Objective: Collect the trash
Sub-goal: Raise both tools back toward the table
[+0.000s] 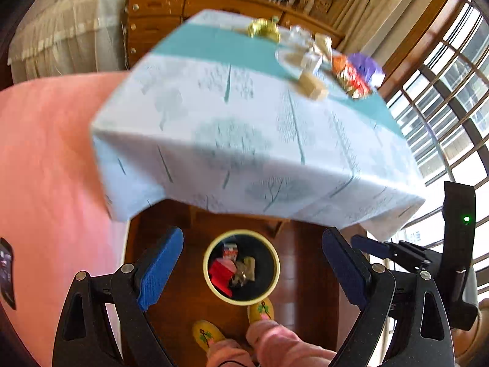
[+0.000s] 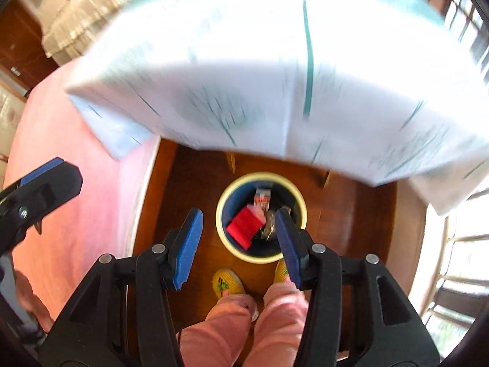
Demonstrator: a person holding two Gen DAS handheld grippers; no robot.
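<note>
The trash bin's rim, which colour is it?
Pale yellow rim; clearest in the left wrist view.

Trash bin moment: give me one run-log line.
left gripper open, empty | right gripper open, empty | trash bin holds wrappers | more trash on table

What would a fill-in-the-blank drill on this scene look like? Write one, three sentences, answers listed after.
1. The bin stands on the wooden ____.
2. The biggest piece of trash in the bin is coloured ____.
3. The left gripper and right gripper both hang ____ with nothing between the fingers.

Missing words: floor; red; open
</note>
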